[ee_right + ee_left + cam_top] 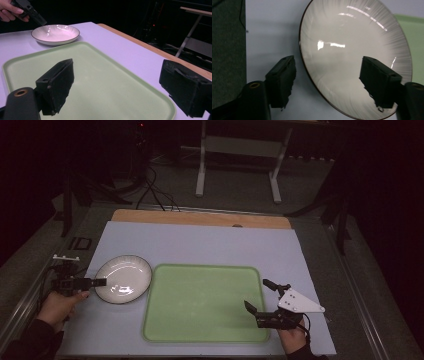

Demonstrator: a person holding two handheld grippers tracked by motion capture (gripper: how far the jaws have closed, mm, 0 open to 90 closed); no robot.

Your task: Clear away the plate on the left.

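High view: the left gripper [100, 282] lies at the lower left of the frame, held level in the person's left hand [61, 303], its tips at the left rim of a white plate [123, 279] with a dark rim line. The right gripper [259, 295] sits at the lower right, gripped from below by the right hand [294, 336], its grey three-cornered plate facing up and its jaws pointing left over the right edge of a green tray [202, 303].

Left gripper view: the jaws stand apart and straddle the plate's near rim, one over the lilac table cover [272, 37] outside the plate, the other over the plate's inner surface. The pads do not press on the rim. The plate [352, 50] is empty, showing only glare streaks.

Right gripper view: the jaws stand wide apart with nothing between them, hovering over the bare tray [100, 85]. The plate [55, 33] rests on the cover at upper left, just beyond the tray's far corner.
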